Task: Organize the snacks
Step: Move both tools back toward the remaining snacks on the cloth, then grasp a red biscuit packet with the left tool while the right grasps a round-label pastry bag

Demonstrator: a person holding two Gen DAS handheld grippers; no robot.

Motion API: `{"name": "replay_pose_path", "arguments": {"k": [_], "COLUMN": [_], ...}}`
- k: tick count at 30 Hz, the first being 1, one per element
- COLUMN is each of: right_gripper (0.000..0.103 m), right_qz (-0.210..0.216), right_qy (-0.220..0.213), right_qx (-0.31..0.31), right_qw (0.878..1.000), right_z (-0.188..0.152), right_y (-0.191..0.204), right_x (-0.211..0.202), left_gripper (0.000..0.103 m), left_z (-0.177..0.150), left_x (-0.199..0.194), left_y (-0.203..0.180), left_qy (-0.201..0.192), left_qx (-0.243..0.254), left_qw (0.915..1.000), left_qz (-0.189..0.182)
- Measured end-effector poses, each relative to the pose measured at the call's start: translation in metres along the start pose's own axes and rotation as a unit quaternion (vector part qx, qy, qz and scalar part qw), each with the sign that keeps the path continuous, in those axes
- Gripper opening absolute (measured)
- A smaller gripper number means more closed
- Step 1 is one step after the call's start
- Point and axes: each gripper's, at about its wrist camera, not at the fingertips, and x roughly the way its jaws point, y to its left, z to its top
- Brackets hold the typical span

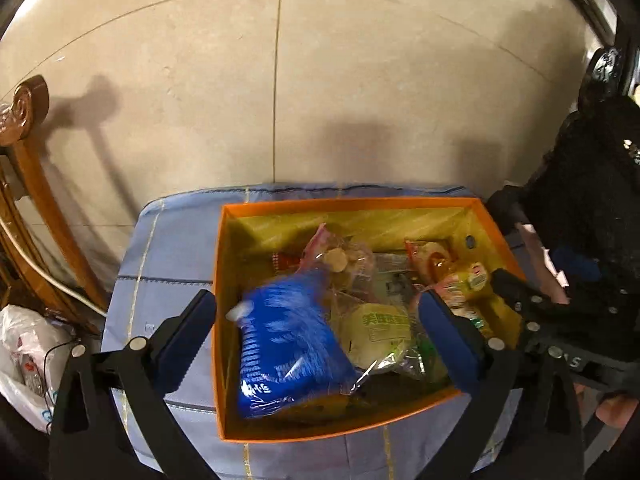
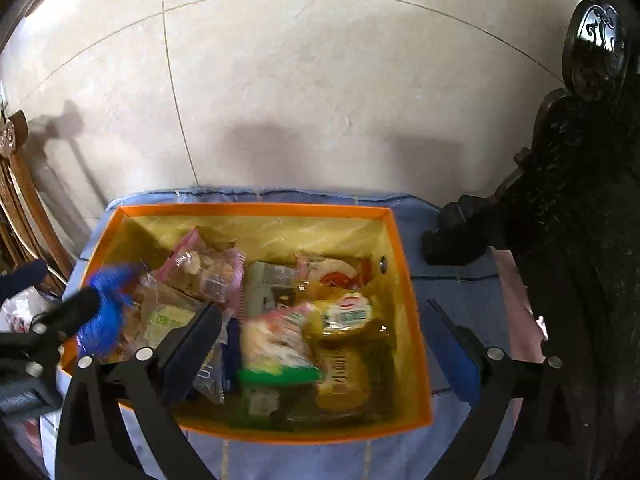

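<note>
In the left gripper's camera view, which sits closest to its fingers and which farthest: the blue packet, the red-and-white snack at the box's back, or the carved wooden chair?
1. Blue packet, between the fingers, in the orange box.
2. Red-and-white snack, back right of the box.
3. Wooden chair, far left.

Both grippers, left gripper (image 1: 316,322) and right gripper (image 2: 324,334), have black frames, round silver screws and blue-padded fingers (image 1: 190,322); a marking on the right gripper's body is perhaps an "S".
</note>
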Motion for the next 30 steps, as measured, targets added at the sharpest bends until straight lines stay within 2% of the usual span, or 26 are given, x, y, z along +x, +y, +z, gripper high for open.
{"name": "replay_pose_path", "arguments": {"k": [4, 7, 10, 12, 13, 16, 18, 20, 23, 24, 27, 28, 29, 30], "right_gripper": [0.099, 0.099, 0.099, 0.099, 0.099, 0.099, 0.099, 0.099, 0.099, 0.099, 0.099, 0.099, 0.099, 0.099], "right_qz": [-0.002, 0.010, 0.018, 0.005, -0.007, -0.031, -0.048, -0.063, -0.052, -0.045, -0.038, -0.037, -0.061, -0.066], "right_qy": [-0.002, 0.007, 0.017, 0.031, 0.050, 0.097, 0.125, 0.150, 0.157, 0.157, 0.182, 0.189, 0.205, 0.210], "right_qx": [0.019, 0.041, 0.057, 0.066, 0.075, 0.103, 0.125, 0.143, 0.155, 0.152, 0.140, 0.130, 0.117, 0.115], "right_qw": [1.000, 0.999, 0.998, 0.997, 0.996, 0.989, 0.983, 0.976, 0.974, 0.975, 0.973, 0.973, 0.970, 0.969], "right_z": [-0.004, -0.022, -0.050, -0.080, -0.102, -0.151, -0.183, -0.204, -0.209, -0.206, -0.198, -0.194, -0.194, -0.195], "right_y": [-0.013, -0.033, -0.058, -0.081, -0.096, -0.129, -0.153, -0.171, -0.179, -0.179, -0.174, -0.170, -0.166, -0.165], "right_x": [-0.009, -0.027, -0.044, -0.055, -0.058, -0.057, -0.052, -0.041, -0.025, -0.019, 0.009, 0.019, 0.032, 0.036], "left_gripper": [0.099, 0.099, 0.099, 0.099, 0.099, 0.099, 0.099, 0.099, 0.099, 0.099, 0.099, 0.099, 0.099, 0.099], "left_z": [-0.002, -0.019, -0.051, -0.081, -0.100, -0.146, -0.184, -0.222, -0.262, -0.270, -0.286, -0.286, -0.284, -0.282], "left_x": [-0.013, -0.028, -0.045, -0.054, -0.058, -0.062, -0.059, -0.052, -0.034, -0.028, -0.012, -0.011, -0.009, -0.006], "left_y": [-0.008, -0.017, -0.037, -0.058, -0.073, -0.106, -0.130, -0.148, -0.162, -0.165, -0.171, -0.173, -0.174, -0.175], "left_qy": [-0.012, -0.008, -0.001, 0.008, 0.014, 0.019, 0.027, 0.038, 0.054, 0.059, 0.068, 0.061, 0.057, 0.060], "left_qx": [0.015, 0.023, 0.046, 0.071, 0.091, 0.151, 0.211, 0.267, 0.324, 0.334, 0.339, 0.335, 0.327, 0.321], "left_qw": [0.9998, 0.9997, 0.9989, 0.9970, 0.9948, 0.9869, 0.9749, 0.9603, 0.9422, 0.9385, 0.9351, 0.9367, 0.9394, 0.9409], "left_qz": [0.007, 0.000, -0.009, -0.029, -0.044, -0.053, -0.066, -0.073, -0.066, -0.065, -0.077, -0.083, -0.087, -0.090]}}
